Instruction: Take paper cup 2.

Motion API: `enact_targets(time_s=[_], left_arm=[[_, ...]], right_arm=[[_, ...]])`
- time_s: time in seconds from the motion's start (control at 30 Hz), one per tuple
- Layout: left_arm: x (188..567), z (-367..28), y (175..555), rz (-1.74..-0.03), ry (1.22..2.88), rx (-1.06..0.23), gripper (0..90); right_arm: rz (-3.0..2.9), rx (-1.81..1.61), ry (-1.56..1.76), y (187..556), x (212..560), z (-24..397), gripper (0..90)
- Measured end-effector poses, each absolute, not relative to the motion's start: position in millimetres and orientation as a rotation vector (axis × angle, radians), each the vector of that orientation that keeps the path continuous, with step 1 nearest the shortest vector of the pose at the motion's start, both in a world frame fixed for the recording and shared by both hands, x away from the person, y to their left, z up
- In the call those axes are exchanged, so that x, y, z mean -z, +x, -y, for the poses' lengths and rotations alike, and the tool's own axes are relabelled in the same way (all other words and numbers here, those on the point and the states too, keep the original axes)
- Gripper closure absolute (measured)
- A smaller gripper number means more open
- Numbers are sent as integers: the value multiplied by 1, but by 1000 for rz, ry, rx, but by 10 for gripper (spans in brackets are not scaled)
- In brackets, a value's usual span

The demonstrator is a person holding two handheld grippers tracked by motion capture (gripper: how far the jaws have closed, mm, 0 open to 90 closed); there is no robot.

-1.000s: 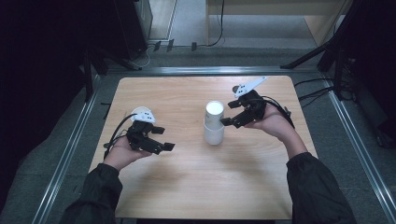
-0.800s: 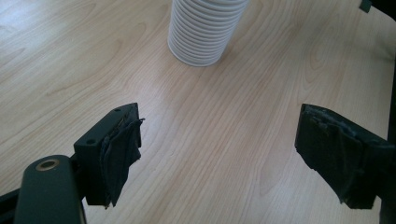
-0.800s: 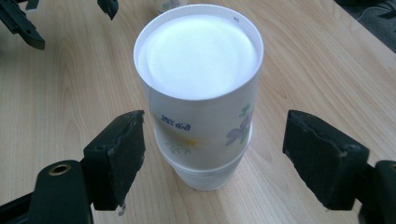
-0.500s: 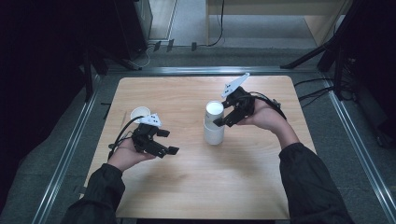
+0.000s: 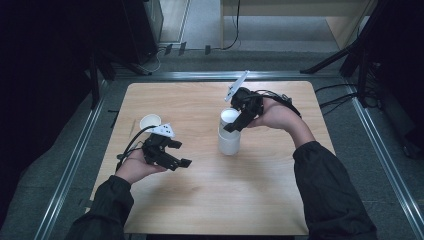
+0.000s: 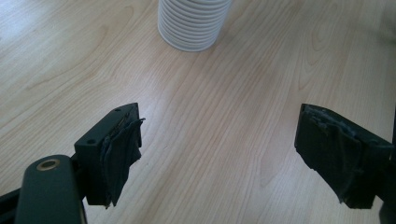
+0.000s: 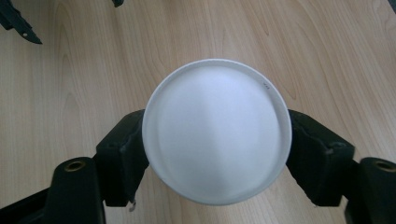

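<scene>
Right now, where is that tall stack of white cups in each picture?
High view: stack of white cups at table centre, right gripper around its top.
Left gripper view: top edge, ribbed base.
Right gripper view: centre, seen from above.
Shared landmark: wooden table.

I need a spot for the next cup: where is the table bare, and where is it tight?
Bare: the near strip of the table between the sleeves, and the far left corner beyond the single cup. Tight: mid-table, where the right gripper closes around the cup stack, left gripper beside it.
</scene>
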State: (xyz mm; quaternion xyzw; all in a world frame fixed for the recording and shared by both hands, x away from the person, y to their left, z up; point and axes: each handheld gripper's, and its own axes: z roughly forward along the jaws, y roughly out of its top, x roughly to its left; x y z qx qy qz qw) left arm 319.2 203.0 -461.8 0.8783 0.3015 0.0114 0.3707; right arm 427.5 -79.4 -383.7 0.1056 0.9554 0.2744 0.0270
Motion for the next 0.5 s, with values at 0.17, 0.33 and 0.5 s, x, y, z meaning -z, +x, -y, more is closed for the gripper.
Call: enact_targets(time_s=[0.17, 0.33, 0.5], left_arm=[[463, -203, 320, -781, 2263, -25, 155], [465, -201, 320, -776, 2272, -25, 155], [464, -202, 319, -774, 2269, -23, 155]], right_arm=[[-2970, -842, 333, 429, 380, 80, 326], [-2967, -845, 346, 429, 375, 81, 338], [-2971, -840, 359, 429, 372, 82, 340]])
